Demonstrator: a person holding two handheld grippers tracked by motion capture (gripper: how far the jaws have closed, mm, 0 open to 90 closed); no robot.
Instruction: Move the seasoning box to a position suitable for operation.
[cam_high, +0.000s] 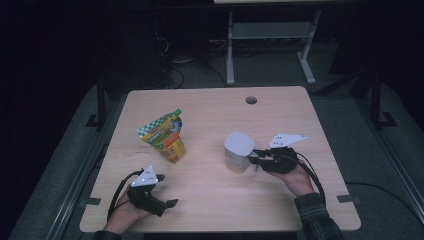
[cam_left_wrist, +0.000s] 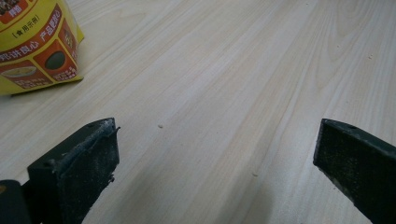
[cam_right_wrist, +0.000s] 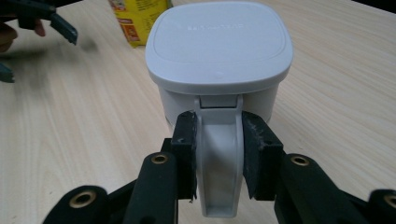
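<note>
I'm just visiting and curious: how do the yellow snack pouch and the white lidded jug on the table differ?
The yellow pouch is a soft printed bag, bright with pictures and text; the white jug is a plain rigid container with a flat lid. The pouch leans and tapers to its top; the jug stands squarely upright. The pouch stands free, while the right gripper has its jaws closed on the jug's handle. Both rest on the wooden table.
</note>
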